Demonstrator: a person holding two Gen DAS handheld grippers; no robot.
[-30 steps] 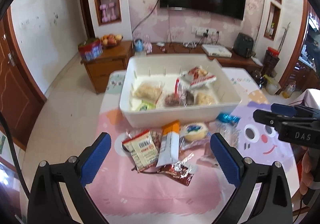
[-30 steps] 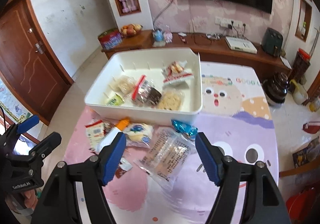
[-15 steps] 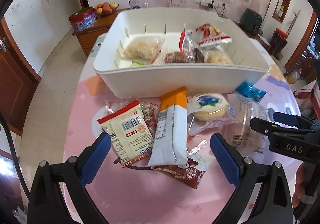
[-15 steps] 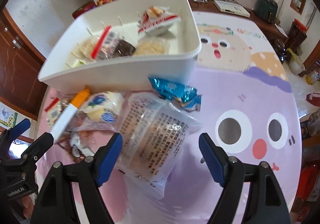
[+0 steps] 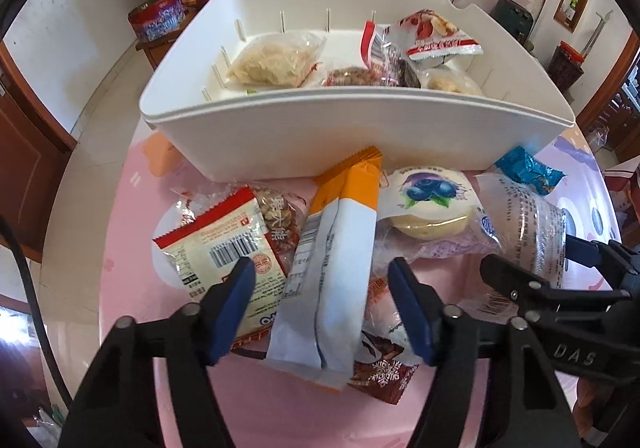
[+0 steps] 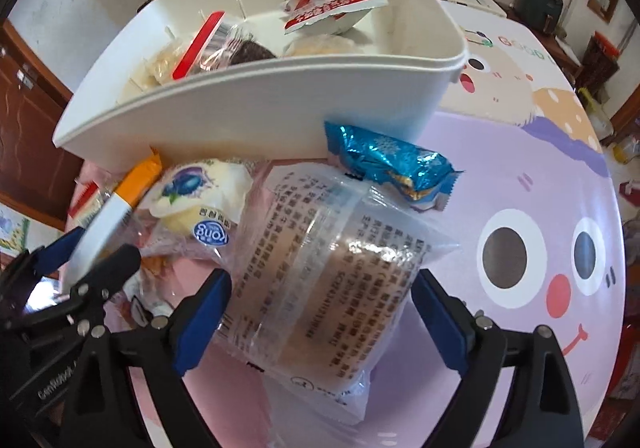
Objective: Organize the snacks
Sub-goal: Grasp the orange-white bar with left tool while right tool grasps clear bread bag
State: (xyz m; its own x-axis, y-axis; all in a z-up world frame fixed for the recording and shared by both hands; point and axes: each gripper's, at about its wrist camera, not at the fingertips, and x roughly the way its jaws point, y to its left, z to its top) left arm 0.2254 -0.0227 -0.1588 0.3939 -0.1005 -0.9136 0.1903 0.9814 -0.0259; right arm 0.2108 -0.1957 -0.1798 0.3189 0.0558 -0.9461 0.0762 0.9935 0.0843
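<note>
A white bin [image 5: 320,136] with several snack packs stands on the table; it also shows in the right wrist view [image 6: 256,104]. In front of it lie loose snacks. My left gripper [image 5: 322,304] is open, its fingers either side of a white and orange snack bar [image 5: 336,268]. My right gripper [image 6: 320,312] is open around a clear wrapped cake pack [image 6: 332,252]; it shows in the left wrist view [image 5: 536,272] too. Beside them lie a blueberry bun [image 5: 432,204], a blue foil pack [image 6: 384,160], a red-edged white pack [image 5: 224,248] and a brown pack [image 5: 380,368].
The table has a pink and purple cartoon cloth [image 6: 532,248]. A wooden cabinet with a red tin [image 5: 156,14] and fruit stands behind the bin. A wooden door [image 6: 24,120] is at the left.
Both grippers have moved down and forward towards the loose snacks. The left jaws have narrowed around the snack bar. The right fingers now flank the clear cake pack.
</note>
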